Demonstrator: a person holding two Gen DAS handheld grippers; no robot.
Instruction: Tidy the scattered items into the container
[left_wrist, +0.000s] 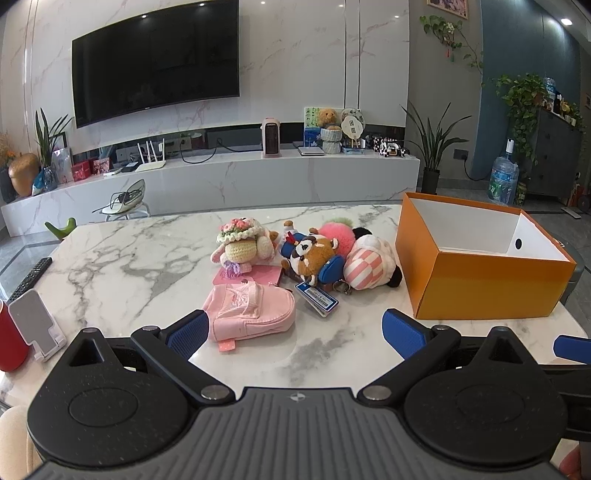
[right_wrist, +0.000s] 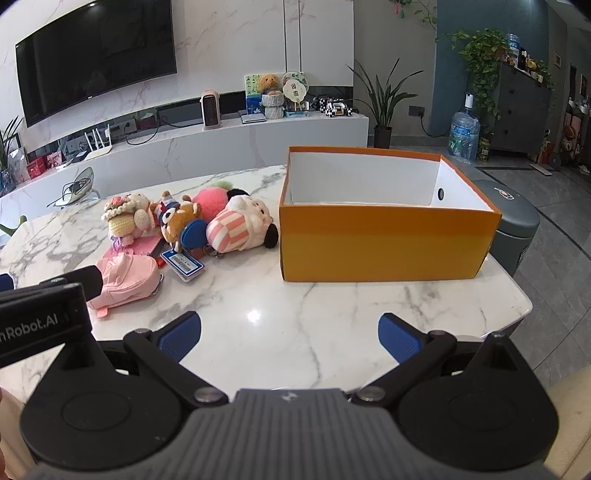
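Both tongs hover low over the white grey-veined marble counter, each spread wide with nothing between its blue ribbed pads: left tongs face the toy pile, right tongs face bare marble in front of the box. The open orange cardboard box with white inner walls stands on the right side of the counter; the inside that shows looks empty, but its floor is mostly hidden by the near wall. The items are all on the counter in one tight cluster just left of the box: a flat pink fabric pouch shaped like a small backpack nearest the left tongs, a cream crocheted doll with a flower hat, a brown plush animal with blue ears, a fuzzy pink pompom, a pink-and-white checked plush with black ears, a blue-and-white card tag, and a thin pink card under the doll. My read: the step in hand is lining up a pick, and the pouch is the likely target. It's soft, low and floppy, so the tongs need to get down to the marble and pinch across its bulge. The plushes will compress and grip easily. The cards are thin, stiff and flat on slick stone, so they need an edge lift.
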